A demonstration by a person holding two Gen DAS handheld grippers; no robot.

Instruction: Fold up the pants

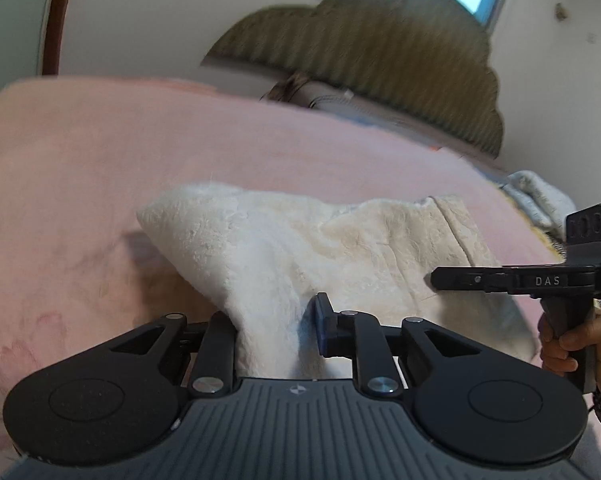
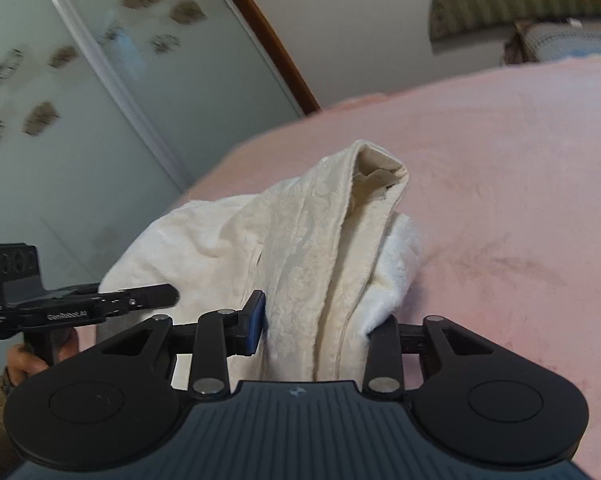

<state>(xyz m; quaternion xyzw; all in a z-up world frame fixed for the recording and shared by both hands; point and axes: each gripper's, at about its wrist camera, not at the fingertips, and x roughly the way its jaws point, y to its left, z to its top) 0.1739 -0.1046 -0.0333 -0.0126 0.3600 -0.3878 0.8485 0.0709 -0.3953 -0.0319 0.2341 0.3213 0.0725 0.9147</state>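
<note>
The cream-white fleece pants (image 1: 300, 248) lie bunched on the pink bed cover (image 1: 60, 184). My left gripper (image 1: 272, 328) is shut on a fold of the pants at their near edge. My right gripper (image 2: 320, 328) is shut on another thick bunch of the pants (image 2: 332, 240), which rises in a peak ahead of it. The right gripper also shows from the side in the left wrist view (image 1: 440, 280), at the pants' right edge. The left gripper shows in the right wrist view (image 2: 168, 296), at the pants' left edge. Both hold the cloth slightly lifted.
The pink cover (image 2: 520, 184) spreads wide on all sides. A striped headboard (image 1: 380, 52) and pillows (image 1: 340, 100) stand at the far end. A grey cloth (image 1: 540, 200) lies at the right edge. A glass sliding door (image 2: 60, 120) is beyond the bed.
</note>
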